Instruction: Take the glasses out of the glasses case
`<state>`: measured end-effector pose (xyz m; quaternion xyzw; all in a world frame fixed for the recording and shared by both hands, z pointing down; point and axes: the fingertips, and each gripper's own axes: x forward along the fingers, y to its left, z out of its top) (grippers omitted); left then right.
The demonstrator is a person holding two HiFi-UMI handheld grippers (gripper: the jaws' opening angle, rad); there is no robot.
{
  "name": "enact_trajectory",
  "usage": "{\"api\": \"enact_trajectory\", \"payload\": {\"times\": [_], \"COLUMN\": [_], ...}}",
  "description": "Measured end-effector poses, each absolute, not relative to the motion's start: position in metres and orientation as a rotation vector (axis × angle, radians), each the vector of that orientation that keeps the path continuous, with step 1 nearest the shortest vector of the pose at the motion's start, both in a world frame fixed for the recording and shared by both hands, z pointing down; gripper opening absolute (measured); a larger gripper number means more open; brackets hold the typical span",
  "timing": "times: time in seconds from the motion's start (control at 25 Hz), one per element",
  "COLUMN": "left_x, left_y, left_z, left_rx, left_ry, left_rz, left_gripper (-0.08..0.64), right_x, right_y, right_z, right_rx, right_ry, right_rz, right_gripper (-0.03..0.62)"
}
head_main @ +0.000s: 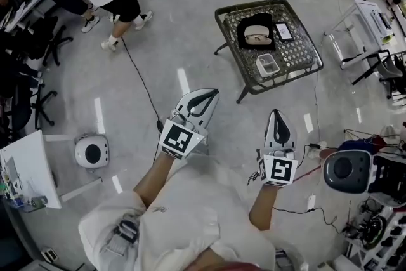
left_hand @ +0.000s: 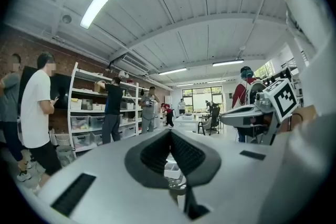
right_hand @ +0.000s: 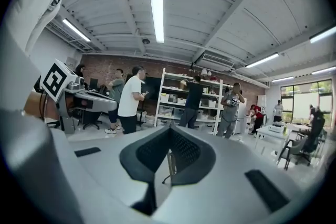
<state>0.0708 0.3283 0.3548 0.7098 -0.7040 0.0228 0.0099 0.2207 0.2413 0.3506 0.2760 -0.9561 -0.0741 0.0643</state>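
Observation:
An open black glasses case [head_main: 256, 32] lies on a small dark mesh table [head_main: 298, 63] at the far side of the floor, with pale glasses [head_main: 257, 37] inside it. My left gripper [head_main: 206, 95] and right gripper [head_main: 277, 114] are held close to my body, well short of the table, pointing roughly toward it. Both are shut with nothing between the jaws. In the left gripper view the left gripper [left_hand: 169, 131] has its jaws meeting at the tip; the right gripper [right_hand: 169, 128] looks the same in its own view.
A clear plastic box [head_main: 267, 64] and a small dark flat item [head_main: 283, 31] share the table. A black cable [head_main: 141, 82] runs across the floor. A round white device [head_main: 92, 151], a white desk [head_main: 28, 168], chairs, machines [head_main: 346, 171] and several standing people ring the room.

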Motion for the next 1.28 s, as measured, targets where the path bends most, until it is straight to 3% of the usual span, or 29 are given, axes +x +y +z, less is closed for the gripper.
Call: {"api": "enact_trajectory", "payload": {"times": [0.52, 1.28], "left_x": [-0.005, -0.045], "left_y": [0.293, 0.218], "left_z": [0.364, 0.359], "left_rx": [2.257, 2.255], "left_ry": [-2.150, -2.178], "left_rz": [0.031, 0.041], "left_gripper": [0.014, 0.014], "right_x": [0.145, 0.089], "right_y": [0.217, 0.135], "right_z": [0.362, 0.369], "right_rx": [0.861, 0.799], "right_ry": [-2.833, -2.850], "right_rz": [-0.238, -0.214], "right_gripper": [0.006, 0.006]}}
